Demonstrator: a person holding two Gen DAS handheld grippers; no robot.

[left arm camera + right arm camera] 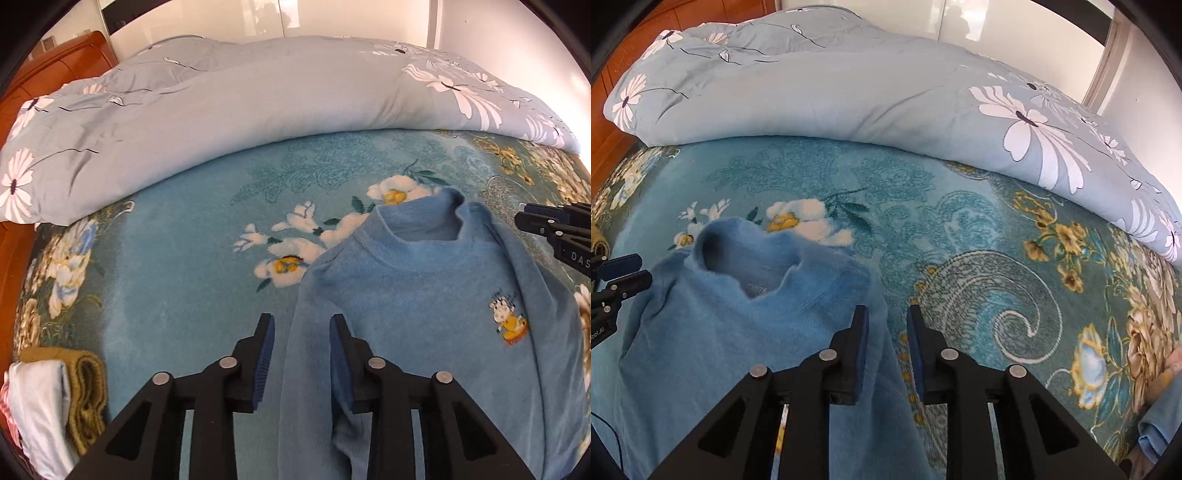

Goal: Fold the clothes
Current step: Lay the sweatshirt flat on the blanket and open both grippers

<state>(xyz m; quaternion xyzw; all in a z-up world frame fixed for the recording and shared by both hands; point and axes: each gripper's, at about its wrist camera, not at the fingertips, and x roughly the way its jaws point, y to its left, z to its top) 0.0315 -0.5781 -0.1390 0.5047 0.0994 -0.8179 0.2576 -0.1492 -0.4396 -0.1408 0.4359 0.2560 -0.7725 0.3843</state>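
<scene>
A light blue fleece sweater (pixel 424 295) lies front up on the floral blanket (pixel 184 295), collar away from me, with a small cartoon patch (pixel 508 319) on the chest. My left gripper (pixel 303 325) is open, its jaws straddling the sweater's left edge. My right gripper (pixel 886 317) is open, its jaws straddling the sweater's (pixel 738 325) right edge. Each gripper shows at the edge of the other view: the right one in the left wrist view (pixel 532 218), the left one in the right wrist view (pixel 631 273).
A rolled grey-blue floral duvet (pixel 240 110) lies across the far side of the bed. Folded clothes, mustard and white (pixel 55 398), are stacked at the near left. An orange wooden headboard (pixel 55 66) stands at the far left. More cloth (pixel 1160 432) lies at the right edge.
</scene>
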